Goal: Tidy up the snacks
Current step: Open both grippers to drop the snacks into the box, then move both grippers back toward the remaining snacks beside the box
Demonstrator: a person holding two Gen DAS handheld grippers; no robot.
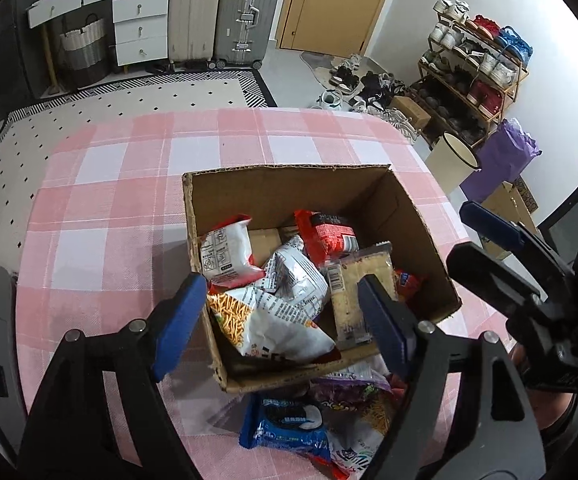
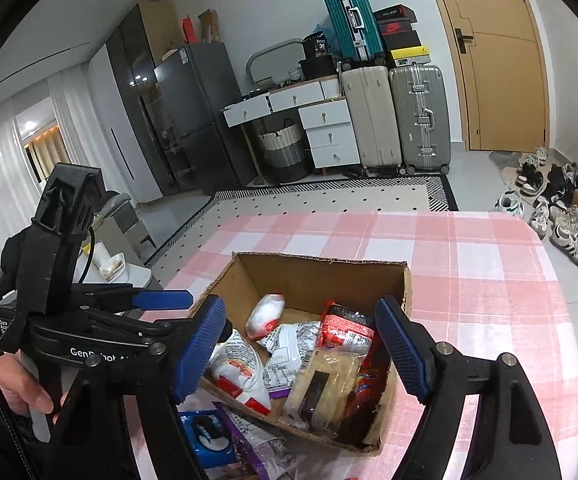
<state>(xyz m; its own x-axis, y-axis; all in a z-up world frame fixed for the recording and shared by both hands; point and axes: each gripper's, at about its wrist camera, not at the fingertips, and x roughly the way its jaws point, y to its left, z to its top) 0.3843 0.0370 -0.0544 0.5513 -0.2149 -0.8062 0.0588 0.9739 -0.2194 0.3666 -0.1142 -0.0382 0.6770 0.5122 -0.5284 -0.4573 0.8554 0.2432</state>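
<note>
An open cardboard box point(image 1: 289, 178) point(image 2: 321, 261) stands on the pink checked table and holds several snack packets: a white bag printed with noodle sticks point(image 1: 273, 320), a red packet point(image 1: 329, 236) point(image 2: 345, 328), a clear cracker pack point(image 1: 363, 284) point(image 2: 329, 380) and a white-and-red bag point(image 1: 227, 252) point(image 2: 241, 376). In front of the box lie a blue cookie packet point(image 1: 289, 428) point(image 2: 209, 436) and a purple packet point(image 1: 353, 394). My left gripper point(image 1: 282, 282) hangs open over the box's near end, gripping nothing. My right gripper point(image 2: 301, 308) point(image 1: 485, 248) is open too, above the box's near right side.
The pink checked tablecloth point(image 1: 109, 200) point(image 2: 489, 280) stretches bare to the left of and beyond the box. A hand point(image 2: 21, 388) holds the left gripper's handle. On the floor beyond are suitcases point(image 1: 217, 12), a shoe rack point(image 1: 473, 64), a cream bin point(image 1: 453, 156) and a purple bag point(image 1: 501, 156).
</note>
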